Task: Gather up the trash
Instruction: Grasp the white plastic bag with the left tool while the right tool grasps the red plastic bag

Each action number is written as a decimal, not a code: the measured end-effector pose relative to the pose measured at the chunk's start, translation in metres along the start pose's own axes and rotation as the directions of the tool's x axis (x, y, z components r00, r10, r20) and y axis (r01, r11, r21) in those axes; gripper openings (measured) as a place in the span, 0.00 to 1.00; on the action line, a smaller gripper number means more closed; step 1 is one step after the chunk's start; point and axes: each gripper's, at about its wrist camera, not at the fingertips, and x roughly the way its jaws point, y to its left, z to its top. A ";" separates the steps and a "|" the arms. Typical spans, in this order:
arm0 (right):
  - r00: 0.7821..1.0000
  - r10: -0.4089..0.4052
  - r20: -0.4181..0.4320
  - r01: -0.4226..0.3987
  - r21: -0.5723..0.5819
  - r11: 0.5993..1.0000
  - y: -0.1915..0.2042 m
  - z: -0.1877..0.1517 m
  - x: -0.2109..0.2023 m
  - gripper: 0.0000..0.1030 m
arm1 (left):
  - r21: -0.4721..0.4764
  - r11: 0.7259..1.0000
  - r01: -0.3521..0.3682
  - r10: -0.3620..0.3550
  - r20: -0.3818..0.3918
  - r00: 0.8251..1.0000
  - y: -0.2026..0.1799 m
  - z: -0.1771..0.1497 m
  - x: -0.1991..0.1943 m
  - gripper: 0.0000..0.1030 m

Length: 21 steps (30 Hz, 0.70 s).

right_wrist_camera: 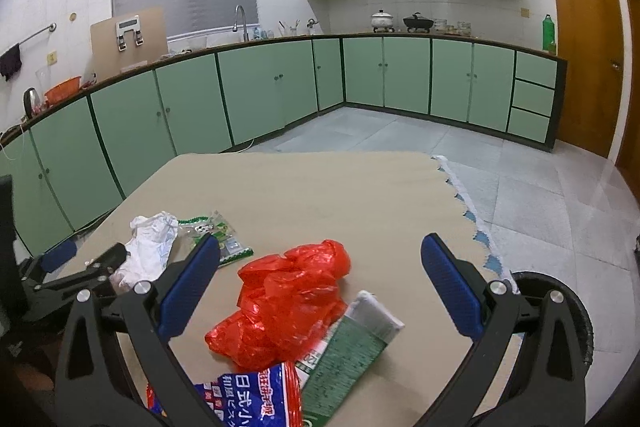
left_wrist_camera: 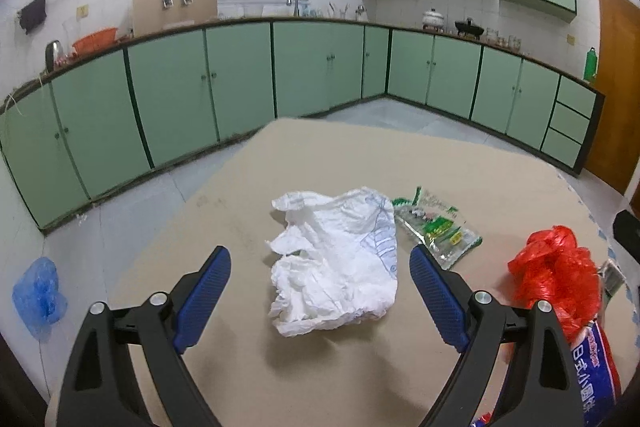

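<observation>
White crumpled plastic bag (left_wrist_camera: 336,263) sits between the left gripper's (left_wrist_camera: 320,291) spread fingers: lower, pinch its bulk; right gripper (right_wrist_camera: 320,287) gapes too.

The left gripper (left_wrist_camera: 320,291) is held with its jaws spread wide, the blue-padded fingers (left_wrist_camera: 204,297) angled apart toward eleven and one o'clock, and nothing is clamped between them. The right gripper (right_wrist_camera: 320,285) is likewise held wide open, its blue pads (right_wrist_camera: 450,287) splayed outward from black arms that enter from five and seven o'clock. From the right wrist view, the left gripper (right_wrist_camera: 108,261) is seen at nine o'clock, low and level.
</observation>
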 end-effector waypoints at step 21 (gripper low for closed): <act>0.999 0.023 -0.026 -0.023 -0.003 1.000 0.007 0.006 0.006 0.95 | 0.066 0.997 0.045 -0.034 -0.169 0.985 -0.018 0.001 0.036 0.17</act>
